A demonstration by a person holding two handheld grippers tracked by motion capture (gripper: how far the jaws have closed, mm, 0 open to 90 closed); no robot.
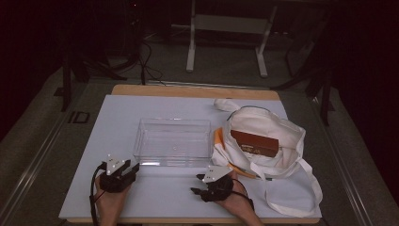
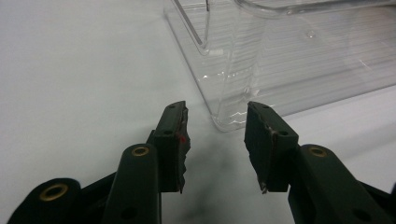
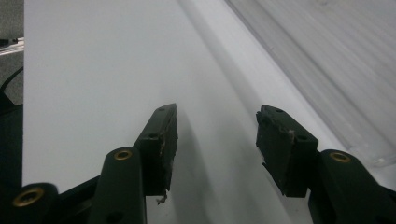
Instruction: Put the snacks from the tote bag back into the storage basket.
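Plastic first: a clear bin [image 1: 172, 141], rectangular with ribbed walls and rounded corners, sits on the smooth white mat [image 1: 117, 122]. Right of the bin slumps a cream cloth bag [image 1: 277, 136], soft and creased, with a brown box [image 1: 254, 143] lying in its mouth. Something orange [image 1: 219, 138] pokes out between bag and bin, too small to name.

Left gripper [image 1: 133, 166] rests just in front of the bin's near left corner, matte black, a grey plate on top. In the left gripper view its jaws stand spread, nothing between them, scuffed pads [image 2: 180, 140] aimed at that corner [image 2: 229, 116].

Right gripper [image 1: 194, 191] lies in front of the bin's near right corner, tilted leftward. In the right gripper view its jaws are parted over bare mat, and the bin's wall [image 3: 327, 84] is a blur.

Both forearms are cut off at the bottom edge; the room beyond is dark.
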